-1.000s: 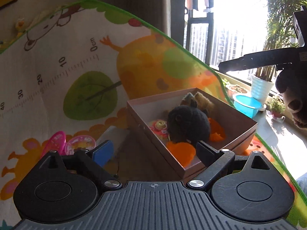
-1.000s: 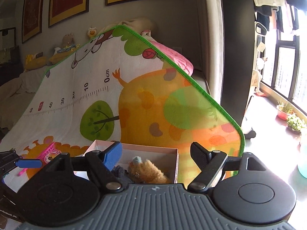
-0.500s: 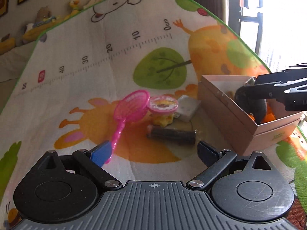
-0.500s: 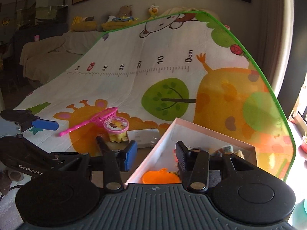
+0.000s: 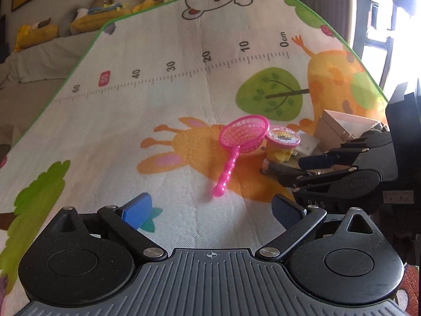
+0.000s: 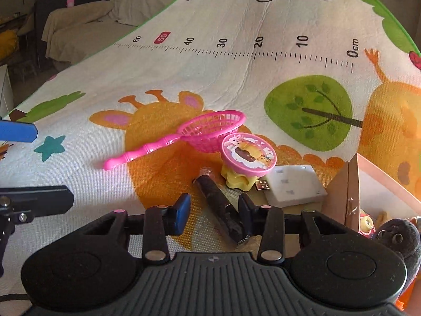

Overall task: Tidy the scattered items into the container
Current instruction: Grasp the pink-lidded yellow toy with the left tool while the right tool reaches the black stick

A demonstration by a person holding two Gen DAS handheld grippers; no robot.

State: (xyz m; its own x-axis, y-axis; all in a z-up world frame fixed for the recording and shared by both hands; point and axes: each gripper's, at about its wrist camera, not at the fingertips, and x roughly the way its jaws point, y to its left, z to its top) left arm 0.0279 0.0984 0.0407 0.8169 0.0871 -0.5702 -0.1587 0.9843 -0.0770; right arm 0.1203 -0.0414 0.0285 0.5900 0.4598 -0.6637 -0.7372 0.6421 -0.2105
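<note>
Right wrist view gives us the play mat (image 6: 236,73) filling nearly the whole frame, printed with a ruler strip, a giraffe and a green tree. At the right edge stands the cardboard box (image 6: 350,192), its corner toward us; a dark plush toy (image 6: 400,239) and a small yellow figure sit inside at lower right.

Near the centre lies the pink toy net (image 6: 210,131), handle pointing left. Just right of it sits the round pink-lidded toy (image 6: 248,152) on a yellow base, touching the net's rim. A white flat box (image 6: 297,184) with a USB plug lies between that toy and the cardboard box.

Our right gripper (image 6: 214,212) is at lower centre, fingers narrowed but apart, the dark cylinder (image 6: 218,197) lying between them; we cannot tell whether a pad touches it.

Left wrist view shows our left gripper (image 5: 213,205) spread wide over bare mat at lower centre, holding nothing, with the net above it.
</note>
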